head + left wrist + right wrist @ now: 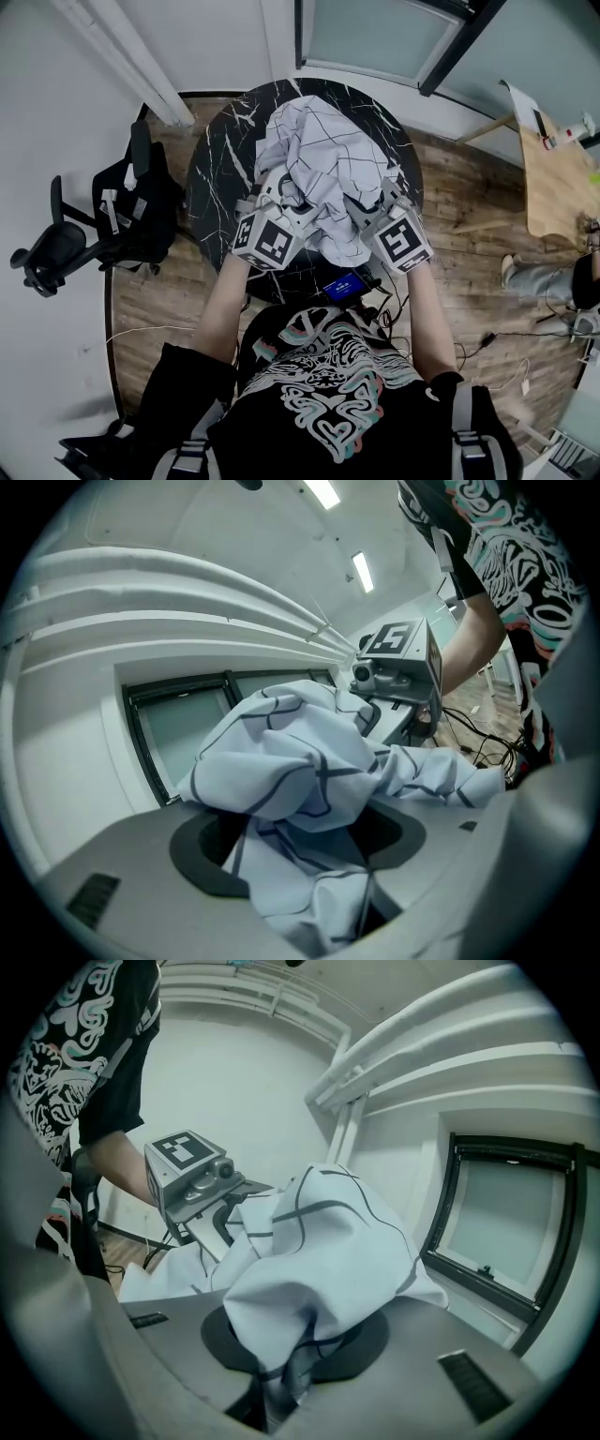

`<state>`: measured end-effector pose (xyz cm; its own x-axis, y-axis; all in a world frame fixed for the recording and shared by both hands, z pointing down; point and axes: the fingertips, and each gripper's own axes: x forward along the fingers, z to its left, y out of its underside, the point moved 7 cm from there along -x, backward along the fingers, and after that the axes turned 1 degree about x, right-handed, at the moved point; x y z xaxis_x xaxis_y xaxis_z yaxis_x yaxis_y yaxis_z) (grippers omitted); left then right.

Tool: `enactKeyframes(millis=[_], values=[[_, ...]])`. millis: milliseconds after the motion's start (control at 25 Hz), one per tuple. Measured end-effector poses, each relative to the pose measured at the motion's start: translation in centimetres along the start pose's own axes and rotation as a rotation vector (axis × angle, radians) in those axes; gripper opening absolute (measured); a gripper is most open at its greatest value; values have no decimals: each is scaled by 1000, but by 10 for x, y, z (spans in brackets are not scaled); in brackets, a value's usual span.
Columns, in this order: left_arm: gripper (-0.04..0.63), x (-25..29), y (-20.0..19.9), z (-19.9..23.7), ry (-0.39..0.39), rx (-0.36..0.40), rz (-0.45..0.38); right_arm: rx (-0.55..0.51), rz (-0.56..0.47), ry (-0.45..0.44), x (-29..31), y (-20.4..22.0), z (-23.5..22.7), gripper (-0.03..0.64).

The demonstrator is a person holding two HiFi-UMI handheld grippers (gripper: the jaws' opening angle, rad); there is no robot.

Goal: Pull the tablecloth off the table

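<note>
Table [211, 178]: one, round, with a glossy black top veined in white like marble. It lies under and beyond both sets of fingers.

Tablecloth [319, 169]: one, of thin white fabric with sparse dark lines in a loose grid. It is crumpled into a single high, soft heap with deep folds. The heap rises directly ahead of the fingertips and bridges the space between the two grippers. Bare tabletop shows outside the fingers on the left and on the far side.

Left gripper [269, 192]: one, with a grey body and a marker cube. Its jaws stand moderately apart around a thick wad of tablecloth [281, 761], which fills the gap between the dark pads [202, 860].

Right gripper [375, 202]: one, of the same build. Its jaws are drawn narrow, pinching a thin gathered fold of tablecloth [328, 1260]. The cloth balloons out above the fingers.

Small device [343, 284]: one, flat, with a lit blue screen. It sits behind the grippers at the near table edge.
</note>
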<state>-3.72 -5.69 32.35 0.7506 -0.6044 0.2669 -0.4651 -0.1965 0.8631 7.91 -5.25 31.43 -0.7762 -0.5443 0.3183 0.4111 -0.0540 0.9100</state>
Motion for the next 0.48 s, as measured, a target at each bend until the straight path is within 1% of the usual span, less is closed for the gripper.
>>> enactKeyframes(millis=[480], values=[[339, -2, 1, -1, 0, 3, -3, 7, -2, 11, 0, 0, 3, 91]])
